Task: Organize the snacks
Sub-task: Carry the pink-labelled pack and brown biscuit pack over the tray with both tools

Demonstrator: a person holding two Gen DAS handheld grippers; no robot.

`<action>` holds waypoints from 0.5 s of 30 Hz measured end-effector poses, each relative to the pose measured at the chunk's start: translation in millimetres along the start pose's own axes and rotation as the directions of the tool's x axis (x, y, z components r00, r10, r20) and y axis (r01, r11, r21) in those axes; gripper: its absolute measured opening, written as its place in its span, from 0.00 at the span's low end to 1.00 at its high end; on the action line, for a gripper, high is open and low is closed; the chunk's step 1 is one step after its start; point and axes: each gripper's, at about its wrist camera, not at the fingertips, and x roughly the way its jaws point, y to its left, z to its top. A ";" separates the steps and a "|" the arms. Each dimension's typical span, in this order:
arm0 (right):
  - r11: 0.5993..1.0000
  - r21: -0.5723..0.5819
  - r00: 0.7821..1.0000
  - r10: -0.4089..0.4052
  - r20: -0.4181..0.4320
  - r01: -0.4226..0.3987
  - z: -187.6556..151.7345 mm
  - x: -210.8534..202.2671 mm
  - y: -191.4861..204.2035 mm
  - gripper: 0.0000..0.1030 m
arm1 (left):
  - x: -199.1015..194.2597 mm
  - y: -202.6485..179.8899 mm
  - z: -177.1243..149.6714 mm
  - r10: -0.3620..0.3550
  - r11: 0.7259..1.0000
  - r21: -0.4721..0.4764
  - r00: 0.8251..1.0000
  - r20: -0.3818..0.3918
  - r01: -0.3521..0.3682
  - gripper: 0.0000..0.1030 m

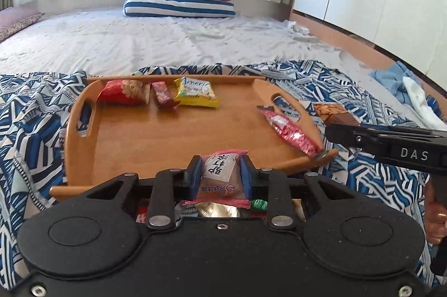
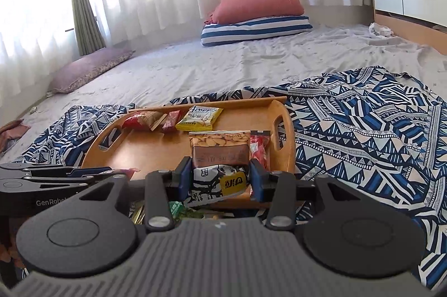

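Left gripper [image 1: 220,171]: blue-padded jaws closed on a pink-edged clear packet with a white label [image 1: 220,176], held just above the near rim of the tray.

Right gripper [image 2: 220,176]: jaws closed on a brown almond-printed snack packet [image 2: 219,149], held over the tray's right side; a white, black and yellow pouch [image 2: 218,182] lay beneath it, whether also gripped could not be told.

Oval wooden tray with cut-out handles [image 1: 83,112]: resting on a blue-and-white geometric cloth [image 1: 28,107] over a pale bed sheet [image 1: 139,40]. Far edge held a row: red peanut packet [image 1: 123,93], small dark-red bar [image 1: 163,94], yellow wafer packet [image 1: 195,91]. A long red foil bar [image 1: 290,132] lay against the right wall.

Handling note: probably best to carry each packet to the open tray floor, lower until it touched wood, release flat beside the row, and keep the two grippers apart.
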 end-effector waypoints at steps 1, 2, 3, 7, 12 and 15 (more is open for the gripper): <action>1.000 0.006 1.000 0.003 0.000 -0.003 2.7 2.3 -2.3 0.46 | 2.9 -1.0 2.6 -0.002 1.000 -0.007 1.000 0.004 0.002 0.27; 1.000 0.011 1.000 0.004 -0.001 -0.004 5.3 4.7 -4.4 0.46 | 5.6 -2.4 4.9 -0.004 1.000 -0.013 1.000 0.008 0.004 0.27; 1.000 0.014 1.000 0.005 -0.001 -0.005 7.7 7.5 -6.3 0.46 | 8.3 -3.4 7.2 -0.007 1.000 -0.021 1.000 0.011 0.007 0.27; 1.000 0.010 1.000 0.011 -0.008 -0.011 19.0 22.7 -12.3 0.46 | 26.4 -9.8 18.3 -0.009 0.999 -0.037 1.000 0.019 0.010 0.27; 0.999 0.020 0.999 0.027 -0.023 -0.026 35.1 48.2 -22.5 0.46 | 56.1 -18.3 36.4 -0.007 0.999 -0.043 1.000 0.021 0.008 0.27; 1.000 0.017 0.999 0.024 -0.035 -0.023 45.1 66.2 -29.4 0.46 | 74.0 -21.8 48.6 0.002 0.998 -0.055 0.999 0.035 0.000 0.27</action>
